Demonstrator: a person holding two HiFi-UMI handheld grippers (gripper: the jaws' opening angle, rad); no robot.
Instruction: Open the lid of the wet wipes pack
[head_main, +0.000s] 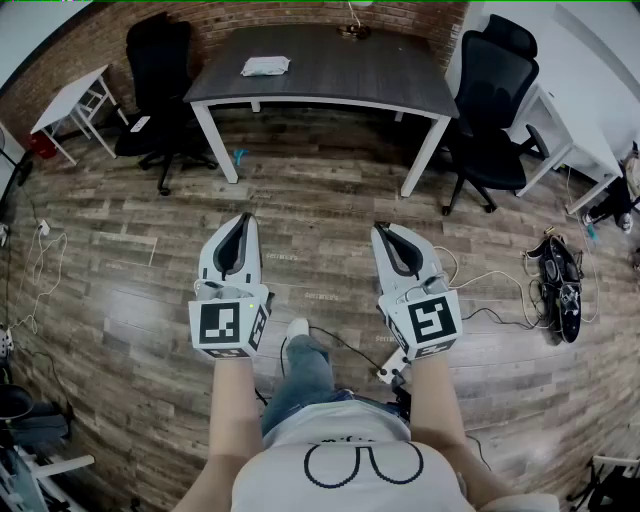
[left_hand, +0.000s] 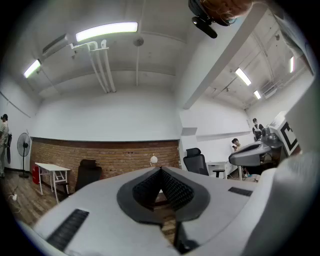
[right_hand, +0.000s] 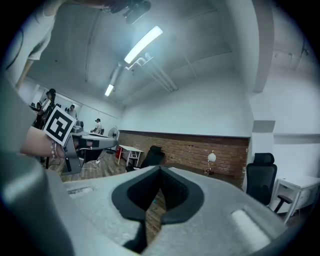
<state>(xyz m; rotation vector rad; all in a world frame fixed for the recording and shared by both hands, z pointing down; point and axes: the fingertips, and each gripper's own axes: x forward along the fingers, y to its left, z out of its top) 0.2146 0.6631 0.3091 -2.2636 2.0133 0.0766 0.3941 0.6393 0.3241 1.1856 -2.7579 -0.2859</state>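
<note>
The jaws of both grippers are pressed together with nothing between them, the left gripper (head_main: 243, 222) and the right gripper (head_main: 384, 232) held side by side over the wooden floor (head_main: 330, 215). Beyond them, from left to right, stand one small white table (head_main: 72, 98), one black office chair (head_main: 160, 80), one dark table (head_main: 340, 65) with white legs, and a second black office chair (head_main: 495, 90). The single wet wipes pack (head_main: 265, 67) lies flat on the left part of the dark table, well apart from the two grippers and touched by neither.
</note>
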